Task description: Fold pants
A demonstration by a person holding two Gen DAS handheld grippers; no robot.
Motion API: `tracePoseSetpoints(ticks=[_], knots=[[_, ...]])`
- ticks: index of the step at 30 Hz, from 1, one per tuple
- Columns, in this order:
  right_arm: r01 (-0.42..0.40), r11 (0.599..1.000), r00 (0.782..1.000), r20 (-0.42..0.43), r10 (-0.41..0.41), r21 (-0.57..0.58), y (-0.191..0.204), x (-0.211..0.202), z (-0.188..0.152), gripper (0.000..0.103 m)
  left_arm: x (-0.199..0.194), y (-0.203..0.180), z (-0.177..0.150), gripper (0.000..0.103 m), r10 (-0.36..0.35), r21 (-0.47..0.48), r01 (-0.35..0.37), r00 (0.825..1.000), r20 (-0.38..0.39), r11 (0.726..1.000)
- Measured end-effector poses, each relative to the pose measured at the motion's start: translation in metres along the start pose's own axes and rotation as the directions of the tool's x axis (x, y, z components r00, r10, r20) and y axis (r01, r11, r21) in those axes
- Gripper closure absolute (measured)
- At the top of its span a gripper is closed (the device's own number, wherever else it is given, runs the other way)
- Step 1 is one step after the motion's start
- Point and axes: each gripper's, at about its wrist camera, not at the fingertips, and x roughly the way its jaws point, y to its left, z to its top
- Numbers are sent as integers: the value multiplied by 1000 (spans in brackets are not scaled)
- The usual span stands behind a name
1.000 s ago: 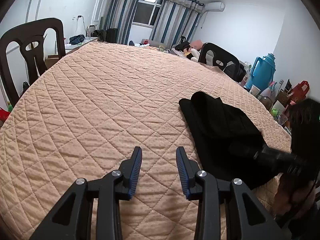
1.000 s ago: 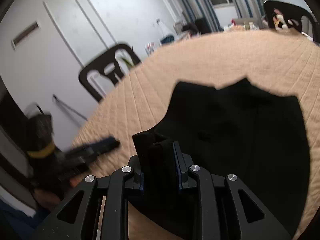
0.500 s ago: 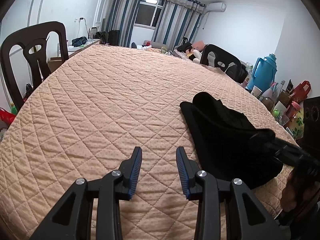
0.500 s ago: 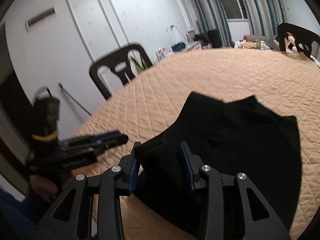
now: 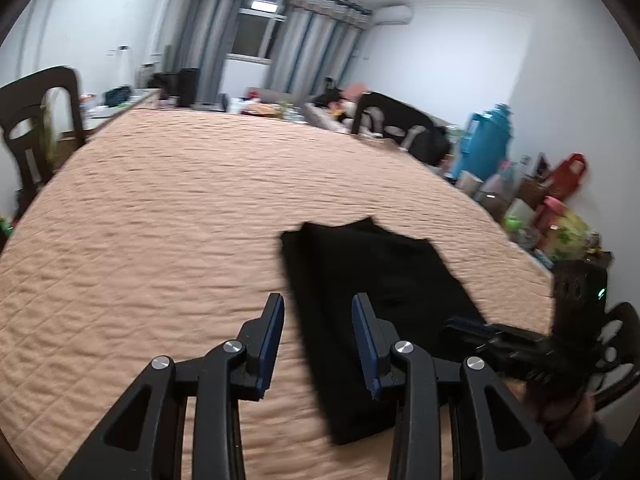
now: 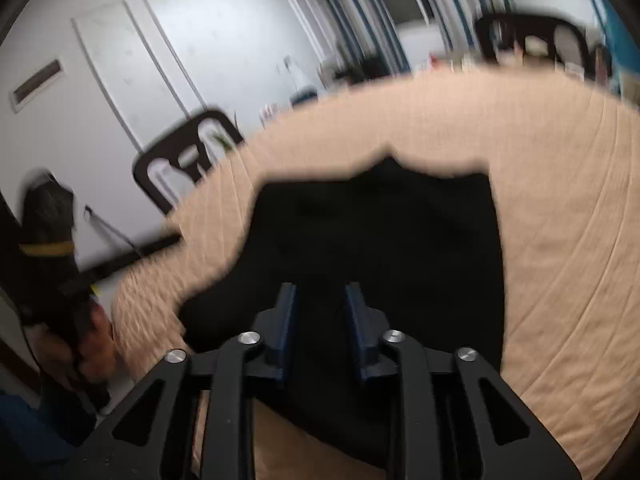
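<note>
Nearby, chairs; left tongs apart, right tongs closing (seemingly empty) over pants.

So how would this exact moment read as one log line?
task: fold pants | black pants: flat on quilted cover | left gripper: open, empty | right gripper: closing, nothing pinched

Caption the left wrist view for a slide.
Left gripper open above the quilted table cover, beside folded black pants; right gripper enters from the right.

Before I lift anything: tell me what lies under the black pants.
The black pants lie flat on the quilted peach cover, which shows all round them. Whatever is beneath the cloth itself is hidden.
</note>
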Motion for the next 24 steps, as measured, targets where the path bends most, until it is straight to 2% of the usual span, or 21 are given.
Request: tracePoseSetpoints(ticks=[1, 4, 5, 9, 11, 15, 19, 21, 24], knots=[[-6, 1000, 1000, 14, 7, -21, 4, -3, -1, 79, 3, -7, 1, 65, -21, 14, 21, 1000, -5, 1000], [-92, 995, 996, -24, 91, -48, 10, -5, 4, 79, 16, -26, 6, 65, -62, 52, 63, 998, -23, 997], [-94, 994, 995, -25, 93, -53, 9, -6, 5, 79, 20, -30, 6, 65, -69, 61, 71, 997, -28, 996], [-40, 999, 998, 37, 41, -16, -9, -18, 16, 79, 45, -41, 0, 65, -66, 88, 74, 994, -90, 993], [-9, 1000, 998, 56, 8, 23, -24, -22, 21, 79, 58, -42, -10, 66, -36, 103, 51, 989, -141, 993], [56, 998, 998, 11, -57, 30, -39, -13, 28, 79, 51, -53, -26, 66, 41, 216, -19, 995, -96, 976], [48, 993, 998, 29, -51, 104, -63, -15, 40, 79, 47, -46, -26, 66, 37, 174, -19, 995, -98, 985], [28, 995, 1000, 12, -29, 91, -65, -11, 46, 79, 47, -41, -21, 66, 52, 151, -34, 992, -114, 988], [-19, 998, 999, -30, 21, 54, -60, 3, 53, 79, 48, -30, -7, 66, 8, 95, 5, 990, -140, 995]])
